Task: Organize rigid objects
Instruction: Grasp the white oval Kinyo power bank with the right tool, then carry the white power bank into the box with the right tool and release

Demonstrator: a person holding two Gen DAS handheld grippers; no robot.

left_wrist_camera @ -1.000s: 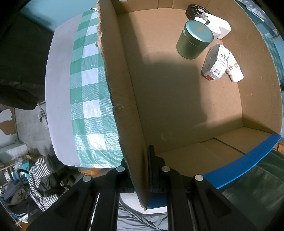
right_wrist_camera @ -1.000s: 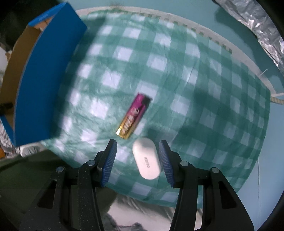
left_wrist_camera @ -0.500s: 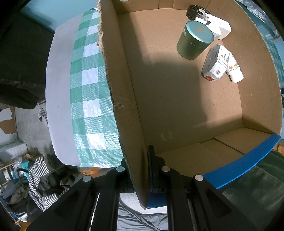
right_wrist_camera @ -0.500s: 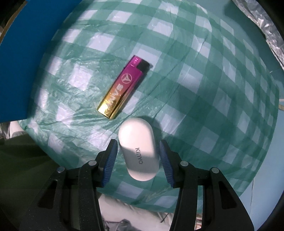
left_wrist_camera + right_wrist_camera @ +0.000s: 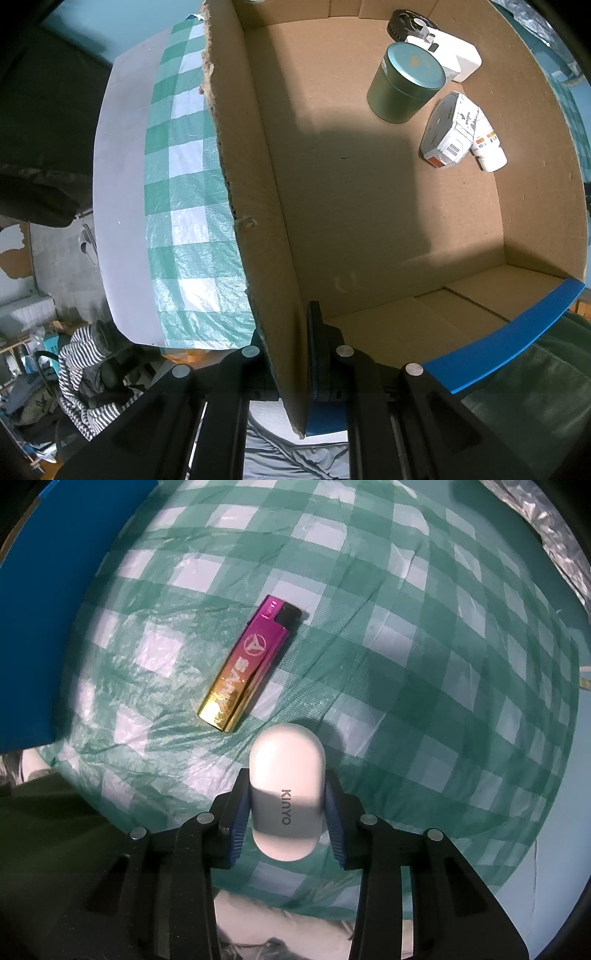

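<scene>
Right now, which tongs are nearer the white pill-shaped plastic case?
Right. The right tongs grip the white pill-shaped plastic case on both sides; the left tongs clamp the cardboard box wall, elsewhere.

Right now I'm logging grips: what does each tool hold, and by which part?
Left tool: shut on the cardboard box's side wall, near its corner. Right tool: jaws have just closed onto the white case, across its long sides.

The surface (image 5: 118, 206) carries a green-and-white checked cloth (image 5: 424, 672) over a pale top. Beyond its edge, the tiled floor (image 5: 59, 266) holds a striped garment (image 5: 79, 354) and dim clutter. Crinkled silver foil (image 5: 557, 535) borders the upper right.
</scene>
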